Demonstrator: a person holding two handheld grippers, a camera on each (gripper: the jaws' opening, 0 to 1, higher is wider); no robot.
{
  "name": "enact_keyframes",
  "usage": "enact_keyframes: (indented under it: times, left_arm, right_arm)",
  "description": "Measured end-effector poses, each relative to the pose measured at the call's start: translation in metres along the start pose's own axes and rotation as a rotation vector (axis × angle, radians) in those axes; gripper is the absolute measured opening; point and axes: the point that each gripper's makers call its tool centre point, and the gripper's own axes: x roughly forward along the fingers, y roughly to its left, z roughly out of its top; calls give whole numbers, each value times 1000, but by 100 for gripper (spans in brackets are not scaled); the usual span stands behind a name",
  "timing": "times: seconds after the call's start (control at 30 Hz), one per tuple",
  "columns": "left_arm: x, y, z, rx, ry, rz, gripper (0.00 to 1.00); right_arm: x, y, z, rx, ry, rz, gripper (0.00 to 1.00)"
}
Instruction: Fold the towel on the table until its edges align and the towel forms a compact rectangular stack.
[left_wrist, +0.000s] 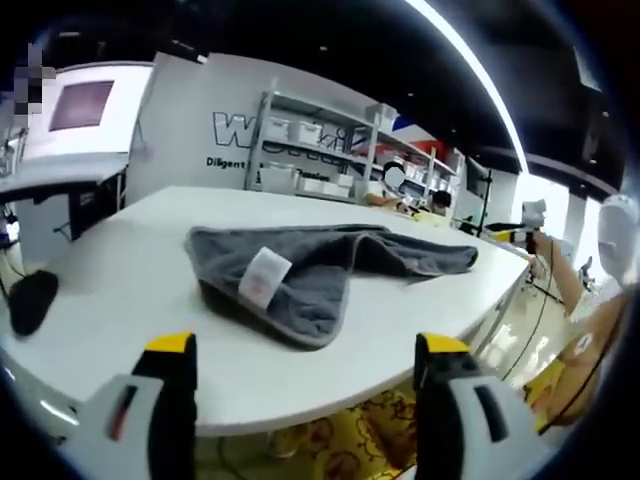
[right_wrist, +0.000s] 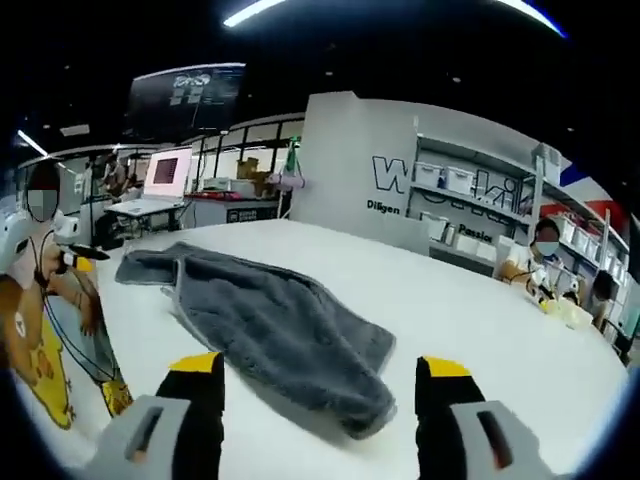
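- The grey towel (left_wrist: 320, 270) lies loosely heaped on the white table (left_wrist: 120, 270), not yet a neat rectangle; one layer is turned over another and a narrow tail runs off to the right in the left gripper view.
- A white care label (left_wrist: 264, 277) sits on the towel's near folded part, straight ahead of the left gripper (left_wrist: 305, 350) and slightly toward its left jaw.
- The left gripper stands with its jaws wide apart and nothing between them, short of the table's near edge; the towel lies beyond the tips, untouched.
- In the right gripper view the towel (right_wrist: 280, 335) stretches away from between the jaws toward the far left, its nearest rumpled corner lying just ahead of the right gripper (right_wrist: 320, 375), closer to its right jaw.
- The right gripper also has its jaws spread open and empty, hovering over the table (right_wrist: 480, 330) just short of the towel.
- A dark object (left_wrist: 32, 300) rests on the table well to the left of the left gripper; I cannot tell what it is.
- A person in a yellow printed apron (right_wrist: 40, 330) stands at the table's edge, left of the right gripper.
- Beyond the table stand shelves with white bins (left_wrist: 330, 150) against a lettered wall.
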Motion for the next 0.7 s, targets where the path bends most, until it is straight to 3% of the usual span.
enact_keyframes:
  times: [0.13, 0.3, 0.43, 0.53, 0.7]
  left_arm:
    - [-3, 4, -1, -5, -3, 13, 95]
    - [-5, 9, -4, -17, 0, 32, 94]
    - [-10, 11, -5, -21, -2, 44, 94]
    - [-14, 15, -5, -27, -6, 62, 94]
    - [-18, 18, -6, -28, -3, 79, 94]
  right_arm:
    - [35, -24, 12, -31, 33, 5, 78]
    - [82, -49, 13, -25, 80, 14, 71]
    - [121, -60, -4, -81, 180, 43, 60]
    - [148, -69, -12, -99, 191, 48, 49]
    - [182, -70, -44, -53, 321, 85, 49]
